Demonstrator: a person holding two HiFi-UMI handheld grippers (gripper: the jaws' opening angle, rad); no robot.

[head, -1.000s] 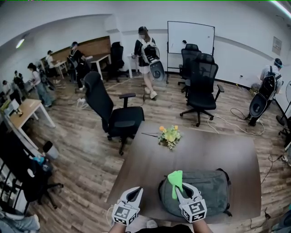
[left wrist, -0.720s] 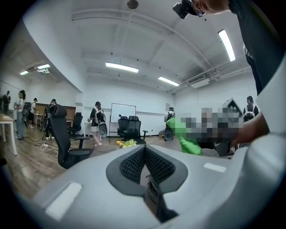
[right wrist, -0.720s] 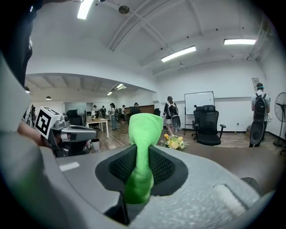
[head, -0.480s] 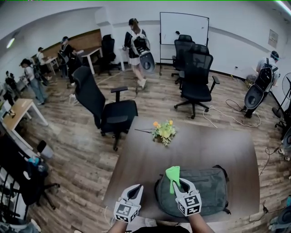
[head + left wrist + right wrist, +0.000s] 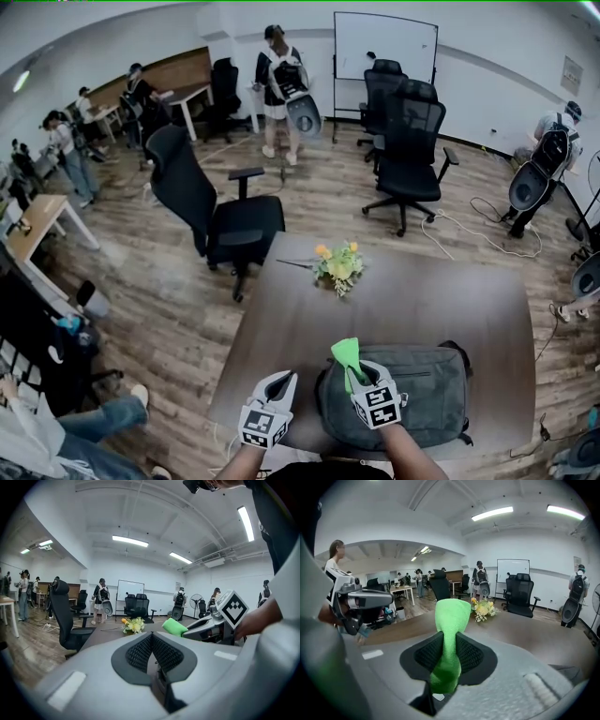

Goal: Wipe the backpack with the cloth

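Nearest the person, the left hand-held gripper (image 5: pixel 279 382) hangs over the front edge of the dark brown bench (image 5: pixel 441 291), its jaws pressed together with nothing between them. Just beside it, the right hand-held gripper (image 5: pixel 362 377) is clamped on a soft green cloth (image 5: pixel 345 354), pinched about its middle so that a rounded wad stands up past the jaws and a shorter tail hangs behind them. That cloth looks light and limp; it should fold under any pressure, so the free wad is the part to press down. The gripper is over the left end of the grey fabric backpack (image 5: pixel 427 398), which lies flat on the bench; whether the cloth touches it I cannot tell. The backpack looks soft-sided and slumped, likely to dent and slide under a stroke, so the idle gripper could steady it at an edge or strap. Its zip appears closed, and nothing of its contents shows. Farther along the bench lies a small bunch of yellow and orange flowers (image 5: pixel 337 265), well apart from the bag. Beyond are black office chairs (image 5: pixel 220 211) and people standing about.
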